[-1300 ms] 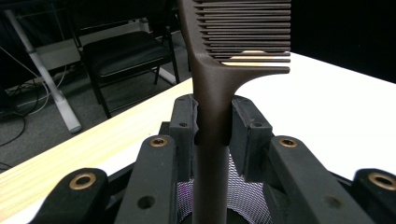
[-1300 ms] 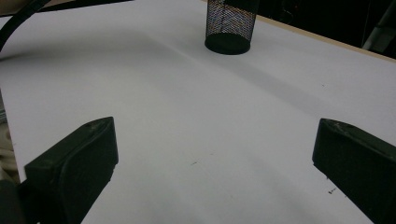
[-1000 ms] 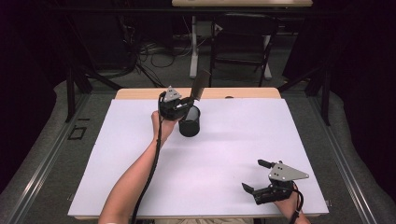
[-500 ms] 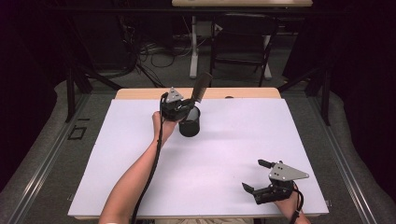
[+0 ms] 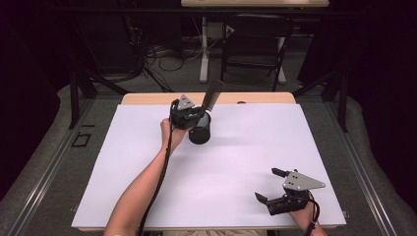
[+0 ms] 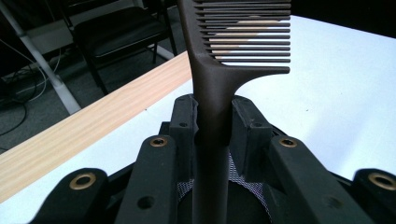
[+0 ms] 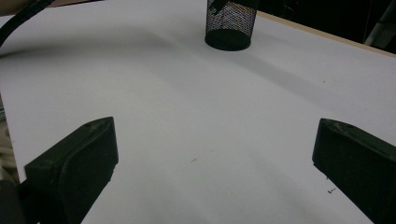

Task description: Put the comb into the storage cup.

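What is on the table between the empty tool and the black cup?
Nothing: in the right gripper view, bare white table stretches from the right tool to the mesh cup.

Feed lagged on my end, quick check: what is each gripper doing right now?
Left gripper: shut on the comb, its handle over the mesh cup.
Right gripper: open, holding nothing, above the white table.

Dark comb [image 6: 219, 70] upright, handle inside black mesh cup [image 5: 199, 132]
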Motion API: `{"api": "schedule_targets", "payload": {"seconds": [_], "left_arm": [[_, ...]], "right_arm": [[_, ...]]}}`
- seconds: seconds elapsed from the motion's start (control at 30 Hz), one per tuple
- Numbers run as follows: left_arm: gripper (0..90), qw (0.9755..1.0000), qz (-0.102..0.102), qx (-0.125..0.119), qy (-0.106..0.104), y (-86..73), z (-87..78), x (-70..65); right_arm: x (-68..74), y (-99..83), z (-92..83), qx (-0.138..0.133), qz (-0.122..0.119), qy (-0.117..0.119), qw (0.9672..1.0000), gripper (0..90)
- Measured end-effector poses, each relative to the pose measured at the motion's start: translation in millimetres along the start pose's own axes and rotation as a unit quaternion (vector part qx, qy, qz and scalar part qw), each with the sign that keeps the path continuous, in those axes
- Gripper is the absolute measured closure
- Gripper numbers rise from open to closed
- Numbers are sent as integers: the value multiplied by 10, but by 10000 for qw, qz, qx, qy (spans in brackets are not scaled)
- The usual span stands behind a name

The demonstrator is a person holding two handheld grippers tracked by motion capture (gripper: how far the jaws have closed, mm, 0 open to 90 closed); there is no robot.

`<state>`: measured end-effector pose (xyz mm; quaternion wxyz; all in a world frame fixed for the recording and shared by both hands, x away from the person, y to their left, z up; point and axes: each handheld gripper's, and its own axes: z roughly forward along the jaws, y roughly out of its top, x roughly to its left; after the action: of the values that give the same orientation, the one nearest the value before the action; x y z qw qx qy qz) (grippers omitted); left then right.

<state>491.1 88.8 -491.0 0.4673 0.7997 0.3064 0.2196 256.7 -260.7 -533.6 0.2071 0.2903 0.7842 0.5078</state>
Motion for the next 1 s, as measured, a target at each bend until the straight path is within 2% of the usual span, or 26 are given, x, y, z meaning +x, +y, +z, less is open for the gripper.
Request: {"api": "schedule_targets", "payload": {"seconds": [0.37, 1.0], "left_arm": [[723, 10000, -38, 61, 2, -43, 40, -3], [722, 9996, 86, 236, -83, -44, 64, -20]], "right_arm": [[-5, 2, -7, 5, -16, -14, 10000, 0], [-5, 2, -13, -4, -7, -23, 10000, 0]]}}
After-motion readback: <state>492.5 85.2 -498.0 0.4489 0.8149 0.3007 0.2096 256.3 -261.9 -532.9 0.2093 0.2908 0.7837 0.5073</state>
